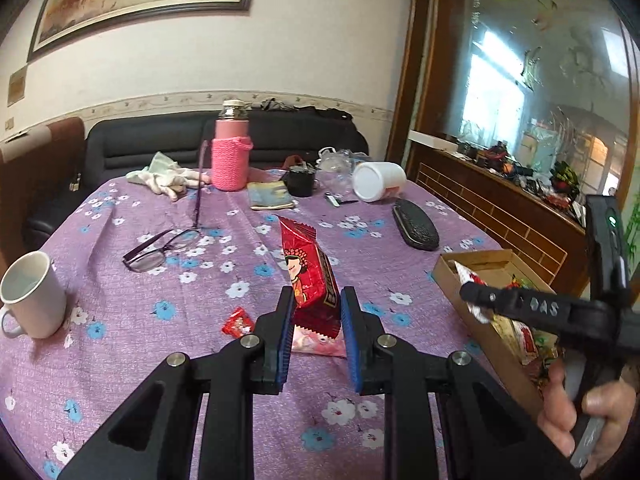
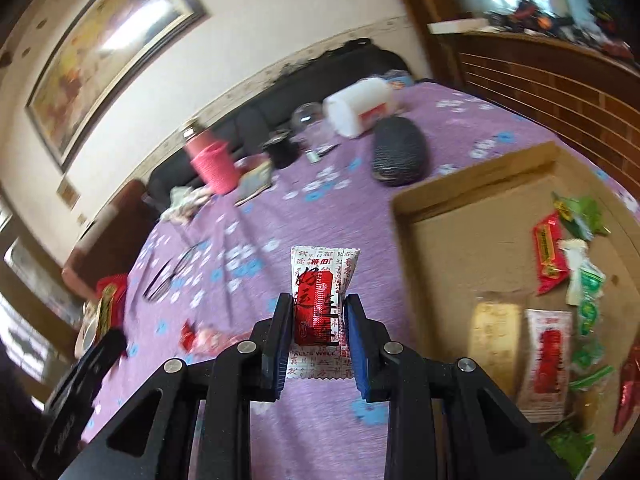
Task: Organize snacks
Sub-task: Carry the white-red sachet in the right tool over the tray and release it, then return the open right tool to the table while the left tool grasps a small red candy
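Note:
My left gripper (image 1: 316, 306) is shut on a red snack packet with a cartoon face (image 1: 308, 276) and holds it above the purple flowered tablecloth (image 1: 160, 280). My right gripper (image 2: 318, 316) is shut on a white and red snack packet (image 2: 320, 300), held just left of the cardboard box (image 2: 440, 240). In the left wrist view the right gripper (image 1: 476, 294) reaches over the box (image 1: 452, 280). The box holds several snack packets (image 2: 548, 260). A small red candy (image 1: 238, 322) and a pink packet (image 1: 316, 344) lie on the cloth under my left gripper.
On the table stand a white mug (image 1: 32, 296), glasses (image 1: 160, 246), a pink flask (image 1: 231, 148), a cloth (image 1: 164, 174), a black cup (image 1: 301, 181), a tipped white jar (image 1: 378, 180) and a black glasses case (image 1: 416, 224). A dark sofa (image 1: 160, 140) is behind.

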{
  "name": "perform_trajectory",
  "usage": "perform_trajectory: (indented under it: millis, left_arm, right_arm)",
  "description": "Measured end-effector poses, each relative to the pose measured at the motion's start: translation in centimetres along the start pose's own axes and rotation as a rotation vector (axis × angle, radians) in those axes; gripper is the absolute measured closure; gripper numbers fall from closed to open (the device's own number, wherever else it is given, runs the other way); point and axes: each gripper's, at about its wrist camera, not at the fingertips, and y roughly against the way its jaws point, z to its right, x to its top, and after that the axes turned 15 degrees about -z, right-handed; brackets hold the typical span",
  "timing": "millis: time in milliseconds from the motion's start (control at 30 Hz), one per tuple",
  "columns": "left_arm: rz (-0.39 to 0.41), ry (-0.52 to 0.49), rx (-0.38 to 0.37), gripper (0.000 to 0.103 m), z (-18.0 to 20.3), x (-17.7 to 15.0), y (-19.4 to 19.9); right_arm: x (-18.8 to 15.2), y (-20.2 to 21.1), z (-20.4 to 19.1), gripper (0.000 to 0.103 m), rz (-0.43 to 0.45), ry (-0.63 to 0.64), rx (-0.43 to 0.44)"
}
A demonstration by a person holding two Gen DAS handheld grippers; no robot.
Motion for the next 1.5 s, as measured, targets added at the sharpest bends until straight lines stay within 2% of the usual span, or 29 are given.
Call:
perform_trajectory:
  millis: [300,467,600,800,967,1133,1300,1433,1500]
  left_arm:
    - [-0.025,-0.105,-0.072,0.081,5.3,-0.4,0.4]
    - [-0.067,-0.189,-0.133,0.081,10.2,0.1,0.3]
    - [-0.122,-0.231,-0.221,0.081,15.0,-0.1,-1.2]
    - [-0.243,-0.268,-0.306,0.081,19.7,-2.6,-4.9]
    - [-0.289,-0.285,-0.350,0.081,20.1,-2.8,-6.3]
    - [-0.310,-0.289,-0.356,0.081,20.1,-3.2,-7.3]
    - [-0.296,-0.276,-0.351,0.081,19.5,-3.0,-7.0]
    - [-0.297,-0.261,-0.353,0.068,19.3,-2.9,-7.0]
    - [-0.287,-0.262,-0.342,0.067,19.3,-2.9,-6.7]
  right_arm:
    - [1.7,2.7,5.2,0.075,0.052,-0.191,-0.026]
    - [2.8,3.9,9.3,0.075,0.033,-0.274,0.040]
    - [3.1,4.7,13.1,0.075,0.030,-0.372,0.114]
    - [2.9,5.1,16.7,0.075,0.019,-0.489,0.106]
    - [3.3,5.3,17.1,0.074,-0.001,-0.486,0.085]
    - [3.5,5.3,17.1,0.074,-0.015,-0.473,0.037]
    - [3.4,5.3,17.3,0.073,-0.012,-0.482,0.032]
    - [3.2,5.5,17.6,0.068,-0.011,-0.494,0.030]
    - [3.2,5.7,17.6,0.067,0.002,-0.499,0.027]
